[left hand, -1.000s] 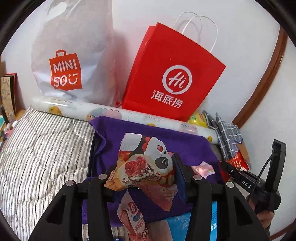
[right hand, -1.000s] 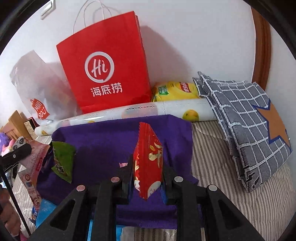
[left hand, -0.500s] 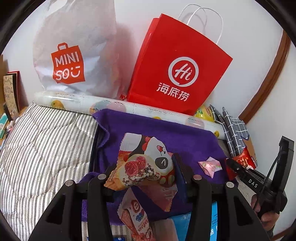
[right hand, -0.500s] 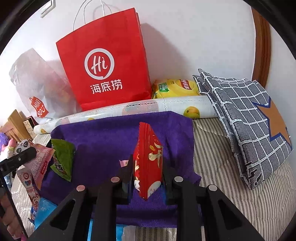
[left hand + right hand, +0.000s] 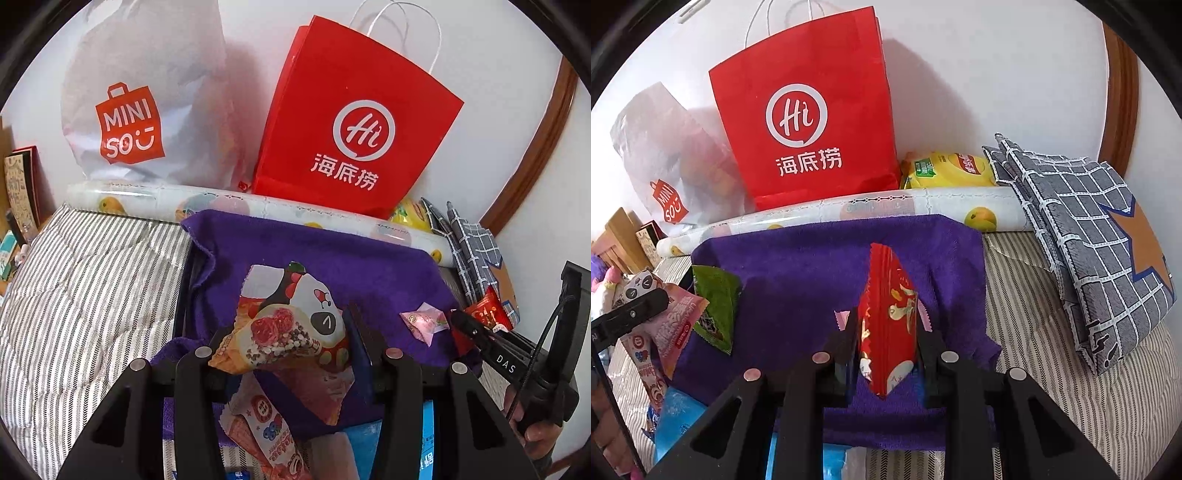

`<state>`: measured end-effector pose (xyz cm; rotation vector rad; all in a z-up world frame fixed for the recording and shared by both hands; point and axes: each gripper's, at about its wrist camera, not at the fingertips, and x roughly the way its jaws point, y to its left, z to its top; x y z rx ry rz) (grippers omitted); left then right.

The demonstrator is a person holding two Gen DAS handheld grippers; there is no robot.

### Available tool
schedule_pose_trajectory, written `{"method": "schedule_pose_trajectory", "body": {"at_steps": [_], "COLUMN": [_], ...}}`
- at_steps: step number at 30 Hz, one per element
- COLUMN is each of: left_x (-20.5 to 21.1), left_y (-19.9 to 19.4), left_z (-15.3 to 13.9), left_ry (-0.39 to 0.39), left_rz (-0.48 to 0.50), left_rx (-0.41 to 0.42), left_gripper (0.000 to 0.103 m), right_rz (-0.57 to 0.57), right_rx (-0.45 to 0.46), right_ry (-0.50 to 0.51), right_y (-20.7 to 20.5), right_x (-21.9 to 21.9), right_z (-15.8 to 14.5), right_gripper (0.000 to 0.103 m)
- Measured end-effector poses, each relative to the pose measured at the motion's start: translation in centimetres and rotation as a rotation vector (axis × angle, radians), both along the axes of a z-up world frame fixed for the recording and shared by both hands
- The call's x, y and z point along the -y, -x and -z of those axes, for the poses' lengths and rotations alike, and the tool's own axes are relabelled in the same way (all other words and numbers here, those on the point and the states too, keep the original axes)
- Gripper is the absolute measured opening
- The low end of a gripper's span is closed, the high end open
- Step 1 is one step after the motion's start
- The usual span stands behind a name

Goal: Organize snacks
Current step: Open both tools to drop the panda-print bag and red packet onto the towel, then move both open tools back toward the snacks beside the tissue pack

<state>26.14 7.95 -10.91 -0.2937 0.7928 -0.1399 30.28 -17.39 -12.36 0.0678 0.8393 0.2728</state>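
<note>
On a bed (image 5: 1052,369) with a grey-and-white striped cover, a purple towel (image 5: 812,266) lies spread out, reaching toward the far edge by a white wall (image 5: 979,74). Along that far edge lies a fruit-printed roll (image 5: 886,208), with a red paper bag (image 5: 809,110) and a white plastic shopping bag (image 5: 147,92) standing against the wall behind it. A yellow packet (image 5: 945,170) sits beside the red bag, and folded grey checked cloth (image 5: 1089,240) leans at the far right corner. The left gripper (image 5: 284,343) holds a panda-printed snack packet (image 5: 291,325) above the towel. The right gripper (image 5: 886,350) is clamped on a red snack packet (image 5: 886,321), held upright on its edge over the towel. A small pink sweet (image 5: 424,321) rests on the towel between the two grippers. More packets lie at the bed's near edge.
</note>
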Motion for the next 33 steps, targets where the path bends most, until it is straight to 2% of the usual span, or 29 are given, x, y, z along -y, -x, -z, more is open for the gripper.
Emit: {"method": "schedule_pose_trajectory", "body": {"at_steps": [18, 25, 26, 29, 33], "left_x": [-0.1, -0.2, -0.1, -0.1, -0.1], "left_y": [-0.4, -0.4, -0.4, -0.3, -0.3], "left_z": [0.6, 0.6, 0.6, 0.5, 0.3], "left_ry": [0.001, 0.001, 0.000, 0.004, 0.014], "left_rz": [-0.001, 0.001, 0.001, 0.002, 0.007], "left_rx": [-0.032, -0.032, -0.032, -0.028, -0.017], "left_gripper": [0.048, 0.049, 0.050, 0.053, 0.063], "right_rz": [-0.002, 0.003, 0.005, 0.016, 0.027], "right_rx": [-0.037, -0.024, -0.019, 0.006, 0.055], "right_ry": [0.012, 0.018, 0.017, 0.011, 0.000], "right_y": [-0.4, -0.3, -0.3, -0.1, 0.4], "right_x": [-0.2, -0.2, -0.1, 0.1, 0.4], "right_z": [0.6, 0.4, 0.3, -0.1, -1.0], "right_gripper": [0.023, 0.025, 0.026, 0.038, 0.055]}}
